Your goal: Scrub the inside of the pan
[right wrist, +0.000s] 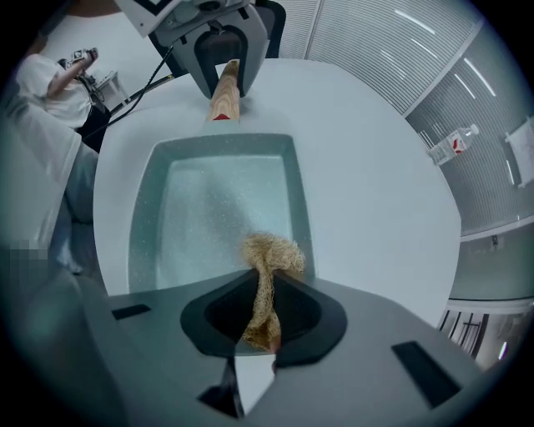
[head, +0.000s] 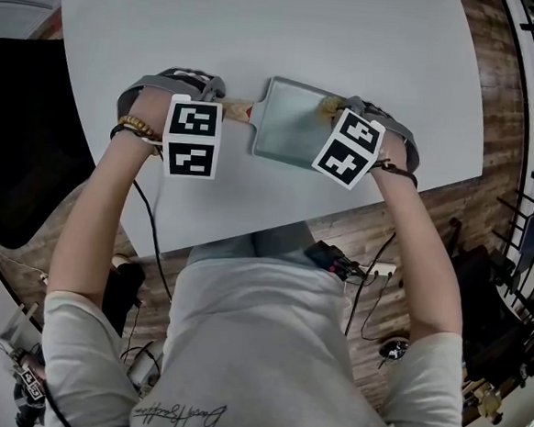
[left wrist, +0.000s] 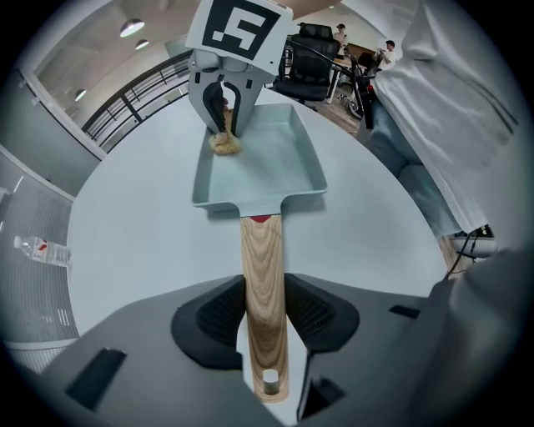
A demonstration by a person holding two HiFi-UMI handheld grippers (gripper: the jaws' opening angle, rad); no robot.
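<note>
Pan (head: 287,131) sits on the table (head: 263,33), wooden handle (left wrist: 264,250) pointing left. Head view hides both grips under marker cubes (head: 192,138); gripper views show my left tool (left wrist: 265,310) clamped on that handle and my right tool (right wrist: 263,313) pinching a fibre scrubber (right wrist: 274,250) in the pan's far right corner.

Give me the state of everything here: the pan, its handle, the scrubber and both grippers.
left gripper: shut on the wooden handle.
right gripper: shut on the scrubber.
pan: flat on the table, open side up.
wooden handle: clamped near its free end.
scrubber: pinched, bunched, inside the pan at the end opposite the handle.
</note>
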